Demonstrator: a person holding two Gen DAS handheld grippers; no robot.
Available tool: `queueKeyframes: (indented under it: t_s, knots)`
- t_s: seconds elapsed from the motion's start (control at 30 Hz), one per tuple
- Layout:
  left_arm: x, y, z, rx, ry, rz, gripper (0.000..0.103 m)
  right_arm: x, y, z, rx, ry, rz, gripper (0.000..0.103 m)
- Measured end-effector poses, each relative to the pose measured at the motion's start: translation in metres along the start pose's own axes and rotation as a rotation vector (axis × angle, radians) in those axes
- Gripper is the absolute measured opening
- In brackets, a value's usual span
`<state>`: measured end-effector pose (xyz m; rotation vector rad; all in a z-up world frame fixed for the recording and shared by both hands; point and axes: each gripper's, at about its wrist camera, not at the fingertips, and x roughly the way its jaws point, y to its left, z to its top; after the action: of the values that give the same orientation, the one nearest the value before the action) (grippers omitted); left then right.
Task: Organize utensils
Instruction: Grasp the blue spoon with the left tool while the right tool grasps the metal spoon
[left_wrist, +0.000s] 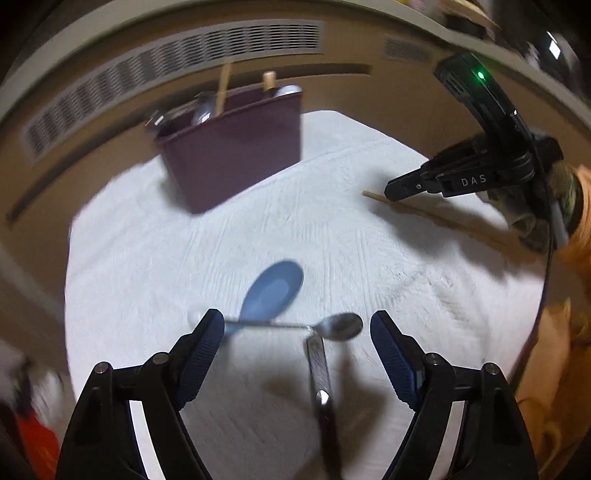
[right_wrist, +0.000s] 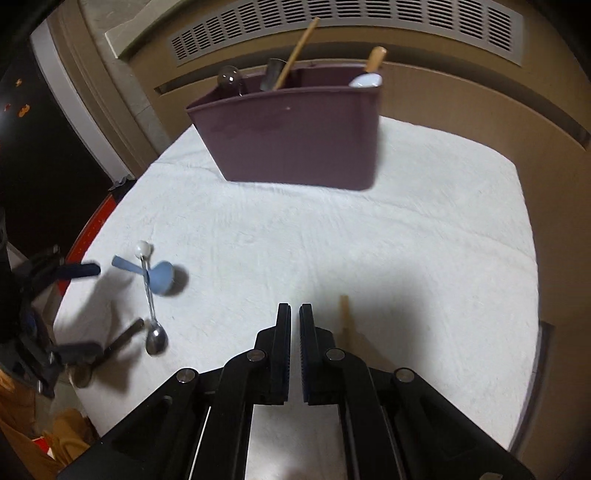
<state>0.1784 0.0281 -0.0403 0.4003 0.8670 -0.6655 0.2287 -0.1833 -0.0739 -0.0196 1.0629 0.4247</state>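
White cloth (right_wrist: 332, 240) over the table, vented wall panel behind. The purple caddy (right_wrist: 295, 140) at the back already holds a few utensils.

The left gripper (left_wrist: 297, 328) is wide open over the metal spoon (left_wrist: 338, 326), which lies across a blue spoon (left_wrist: 273, 291), with a knife (left_wrist: 321, 373) right beside it. The right gripper (right_wrist: 294, 317) is closed on nothing, and the chopstick (right_wrist: 344, 310) lies just beside it.

Looks like pickup stage: left needs to drop and pinch one spoon handle. Tricky bit is the crossed spoons and that knife crowding the grab.
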Motion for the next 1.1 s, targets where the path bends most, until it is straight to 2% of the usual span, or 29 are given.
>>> queueKeyframes:
  t_s: [0.07, 0.13, 0.17, 0.23, 0.27, 0.33, 0.37, 0.5, 0.53, 0.57, 0.63, 0.77, 0.83, 0.9, 1.1]
  knots:
    - [0.007, -0.003, 0.013, 0.112, 0.023, -0.035, 0.081, -0.004, -0.002, -0.012, -0.008, 0.004, 0.007, 0.005]
    - [0.02, -0.001, 0.025, 0.167, 0.073, -0.064, 0.081, -0.006, 0.004, -0.017, -0.016, 0.001, 0.01, 0.005]
    - [0.025, 0.001, 0.028, 0.179, 0.091, -0.056, 0.081, -0.008, 0.006, -0.022, -0.022, 0.0, 0.018, 0.005]
    - [0.04, 0.007, 0.035, 0.173, 0.141, -0.052, 0.079, -0.012, 0.008, -0.03, -0.037, -0.003, 0.028, 0.007]
    - [0.046, 0.009, 0.036, 0.165, 0.161, -0.046, 0.072, -0.012, 0.009, -0.033, -0.046, -0.002, 0.025, 0.009]
    - [0.059, 0.013, 0.035, 0.143, 0.206, -0.056, 0.062, -0.014, 0.011, -0.037, -0.064, 0.002, 0.011, 0.02]
    - [0.064, 0.016, 0.034, 0.122, 0.222, -0.053, 0.059, -0.014, 0.01, -0.039, -0.07, 0.003, 0.006, 0.022]
    - [0.08, 0.029, 0.031, -0.004, 0.251, -0.078, 0.057, -0.013, 0.006, -0.042, -0.076, 0.01, -0.004, 0.024]
    - [0.08, 0.031, 0.029, -0.031, 0.232, -0.07, 0.055, -0.012, 0.006, -0.042, -0.074, 0.012, -0.003, 0.027]
    - [0.08, 0.032, 0.029, -0.041, 0.224, -0.063, 0.044, -0.011, 0.007, -0.043, -0.074, 0.014, -0.004, 0.028]
    - [0.075, 0.036, 0.028, -0.084, 0.208, -0.025, 0.041, -0.011, 0.011, -0.043, -0.082, 0.016, -0.008, 0.03]
    - [0.056, 0.051, 0.031, -0.232, 0.134, -0.014, 0.037, -0.014, 0.029, -0.039, -0.127, 0.007, -0.01, 0.034]
    - [0.035, 0.063, 0.037, -0.321, 0.044, -0.028, 0.037, -0.015, 0.04, -0.037, -0.155, 0.0, -0.018, 0.036]
    - [0.016, 0.07, 0.045, -0.366, -0.023, -0.031, 0.037, -0.014, 0.055, -0.033, -0.196, -0.007, -0.021, 0.036]
    - [-0.052, 0.077, 0.044, -0.438, -0.26, 0.066, 0.035, -0.013, 0.097, -0.02, -0.302, -0.031, 0.009, 0.036]
